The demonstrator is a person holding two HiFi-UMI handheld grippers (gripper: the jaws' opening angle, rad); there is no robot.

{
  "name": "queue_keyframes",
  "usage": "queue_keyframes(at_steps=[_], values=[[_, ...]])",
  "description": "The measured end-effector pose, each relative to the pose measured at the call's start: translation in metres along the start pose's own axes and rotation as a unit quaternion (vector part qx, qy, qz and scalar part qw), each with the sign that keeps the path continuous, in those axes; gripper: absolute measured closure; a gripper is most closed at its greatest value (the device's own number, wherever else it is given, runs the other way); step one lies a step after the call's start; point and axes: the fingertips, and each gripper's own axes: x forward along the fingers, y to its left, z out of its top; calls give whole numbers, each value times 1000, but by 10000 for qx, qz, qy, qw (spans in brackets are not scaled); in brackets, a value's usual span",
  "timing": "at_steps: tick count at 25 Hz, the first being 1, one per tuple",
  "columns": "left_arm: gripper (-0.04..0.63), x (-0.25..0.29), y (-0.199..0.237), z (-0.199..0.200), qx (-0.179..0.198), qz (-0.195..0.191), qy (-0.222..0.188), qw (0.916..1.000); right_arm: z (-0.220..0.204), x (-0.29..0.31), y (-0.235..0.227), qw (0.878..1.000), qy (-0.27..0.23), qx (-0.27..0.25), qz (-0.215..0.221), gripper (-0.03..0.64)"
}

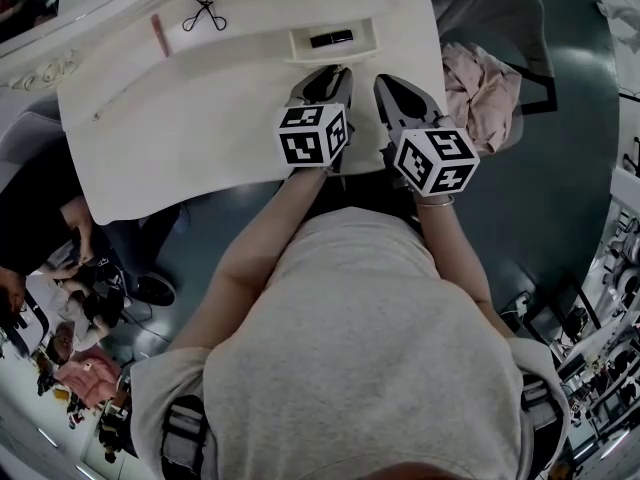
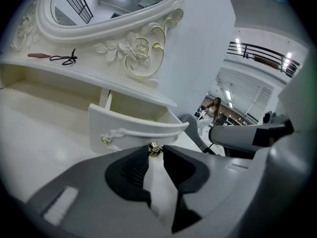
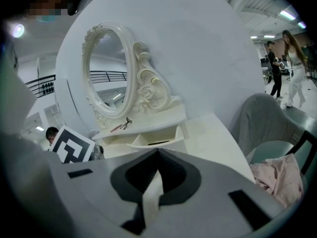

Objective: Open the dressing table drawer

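The cream dressing table (image 1: 200, 118) has a small drawer (image 1: 333, 40) standing pulled out from its raised shelf, with a dark flat item lying inside. In the left gripper view the drawer front (image 2: 131, 128) is carved, and its gold knob (image 2: 155, 148) sits pinched between the tips of my left gripper (image 2: 155, 151). From above, my left gripper (image 1: 335, 72) points at the drawer front. My right gripper (image 1: 386, 84) hovers just right of it, apart from the drawer, jaws shut with nothing between them. The right gripper view shows that gripper (image 3: 158, 152) below the drawer (image 3: 156, 139).
An ornate oval mirror (image 3: 109, 71) stands behind the shelf. An eyelash curler (image 1: 203, 13) and a pink stick (image 1: 158, 35) lie on the shelf. A grey chair with pink cloth (image 1: 480, 88) stands to the right. People sit on the floor at lower left (image 1: 60, 268).
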Motion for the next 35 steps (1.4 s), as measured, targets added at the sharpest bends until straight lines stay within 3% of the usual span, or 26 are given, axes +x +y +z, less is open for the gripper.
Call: queue_keyframes(at_steps=[6, 12, 17, 21, 28, 35], values=[[488, 1, -3, -1, 7, -93, 47, 9999, 2, 1, 1, 10000, -6, -21, 53, 609], [393, -4, -2, -3, -112, -315, 257, 9991, 7, 4, 6, 9999, 4, -110, 130, 609], [377, -18, -1, 2, 96, -560, 332, 9978, 13, 5, 12, 9993, -22, -353, 150, 609], [377, -33, 0, 14, 121, -634, 171, 9978, 15, 6, 14, 9993, -26, -343, 166, 609], [383, -64, 11, 41, 220, -306, -463, 9982, 28, 6, 26, 9985, -149, -463, 252, 607], [494, -82, 16, 67, 129, -368, -1021, 9940, 40, 12, 40, 9966, -164, -666, 454, 607]])
